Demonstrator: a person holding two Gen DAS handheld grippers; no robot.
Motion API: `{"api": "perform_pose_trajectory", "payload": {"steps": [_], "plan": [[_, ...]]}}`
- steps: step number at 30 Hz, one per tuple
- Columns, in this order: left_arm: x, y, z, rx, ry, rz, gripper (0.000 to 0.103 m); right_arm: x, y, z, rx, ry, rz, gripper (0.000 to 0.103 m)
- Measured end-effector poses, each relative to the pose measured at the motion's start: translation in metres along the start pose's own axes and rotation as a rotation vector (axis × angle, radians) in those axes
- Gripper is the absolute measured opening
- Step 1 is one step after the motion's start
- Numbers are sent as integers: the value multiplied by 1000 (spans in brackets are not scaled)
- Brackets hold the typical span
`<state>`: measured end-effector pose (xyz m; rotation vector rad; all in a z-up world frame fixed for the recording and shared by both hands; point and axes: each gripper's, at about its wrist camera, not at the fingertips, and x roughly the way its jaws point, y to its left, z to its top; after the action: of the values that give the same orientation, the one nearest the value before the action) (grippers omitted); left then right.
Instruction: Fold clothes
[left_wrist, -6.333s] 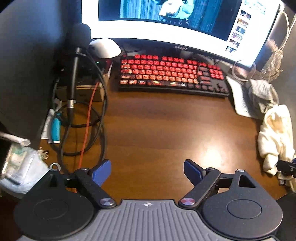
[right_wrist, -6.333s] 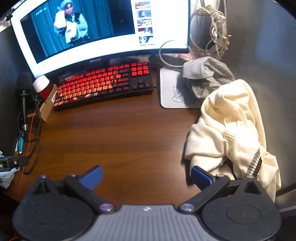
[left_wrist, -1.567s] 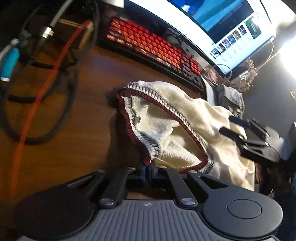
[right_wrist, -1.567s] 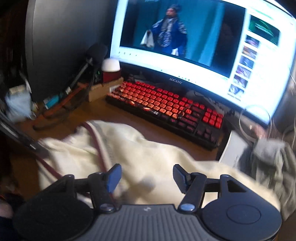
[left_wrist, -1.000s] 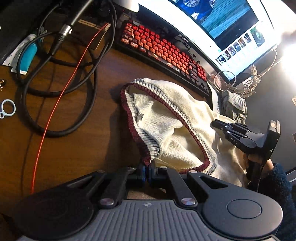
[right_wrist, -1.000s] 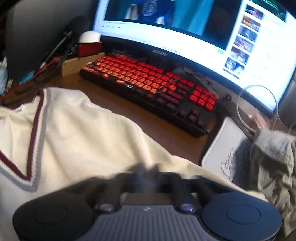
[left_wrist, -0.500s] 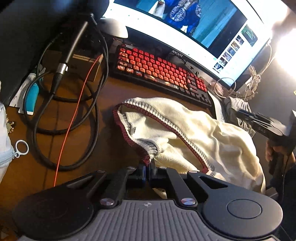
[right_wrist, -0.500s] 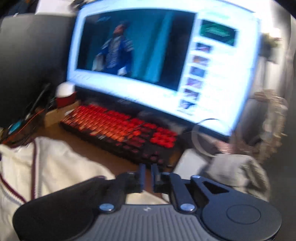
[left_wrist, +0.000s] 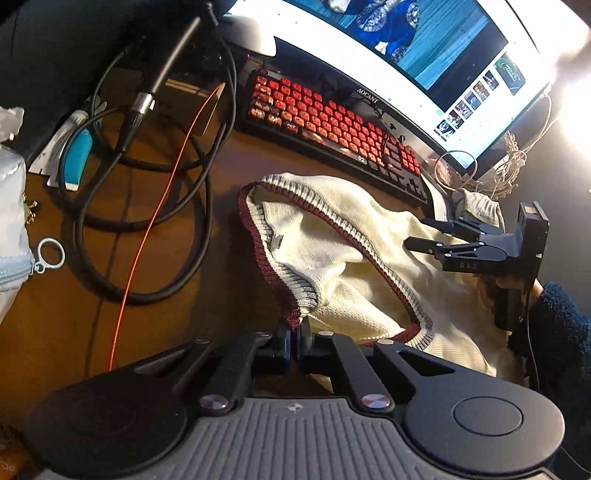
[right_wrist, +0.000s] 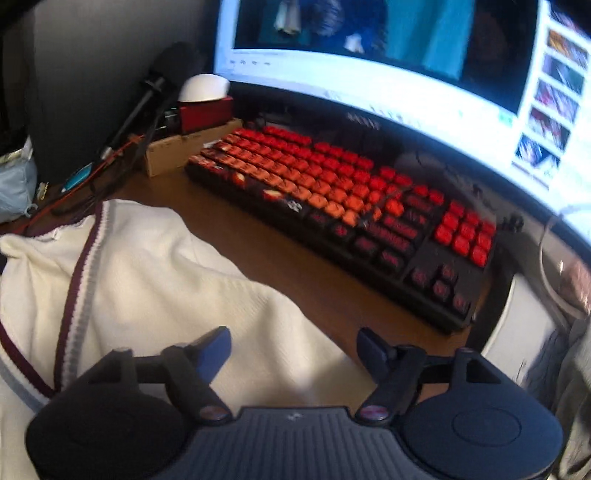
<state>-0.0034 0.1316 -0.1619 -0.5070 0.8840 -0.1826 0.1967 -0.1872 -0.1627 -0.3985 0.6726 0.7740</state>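
A cream knit sweater (left_wrist: 343, 254) with a maroon and grey striped neckband lies rumpled on the brown desk (left_wrist: 229, 266) in front of the keyboard. My left gripper (left_wrist: 294, 332) is shut on the near end of the neckband. In the left wrist view the right gripper (left_wrist: 419, 232) hovers over the sweater's far right side, held by a hand in a dark sleeve. In its own view the right gripper (right_wrist: 293, 343) has its jaws opening above the sweater (right_wrist: 147, 280), with nothing pressed between the blue pads.
A red-keyed keyboard (left_wrist: 332, 122) and a lit monitor (left_wrist: 424, 55) stand behind the sweater. Black and orange cables (left_wrist: 147, 206) coil at the left beside a microphone. A grey garment (right_wrist: 569, 369) lies on a white mat (right_wrist: 517, 332) at the right.
The right gripper went from shut to open and shifted back over the sweater's right side. The left gripper kept its hold on the neckband and barely moved.
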Motion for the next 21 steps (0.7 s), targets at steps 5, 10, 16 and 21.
{"api": "perform_pose_trajectory", "payload": {"steps": [5,10,16,21], "plan": [[3,-3,2,23,-3,6,2,-11,-3,-13,71,-22,55,16],[3,-5,10,38,-27,22,2,-25,24,-17,12,-36,-78,8],[-5,-14,41,97,-121,101,2,-68,15,-2,159,-155,-175,8],[-12,-35,72,208,-226,194,2,-106,-14,6,244,-237,-283,7]]}}
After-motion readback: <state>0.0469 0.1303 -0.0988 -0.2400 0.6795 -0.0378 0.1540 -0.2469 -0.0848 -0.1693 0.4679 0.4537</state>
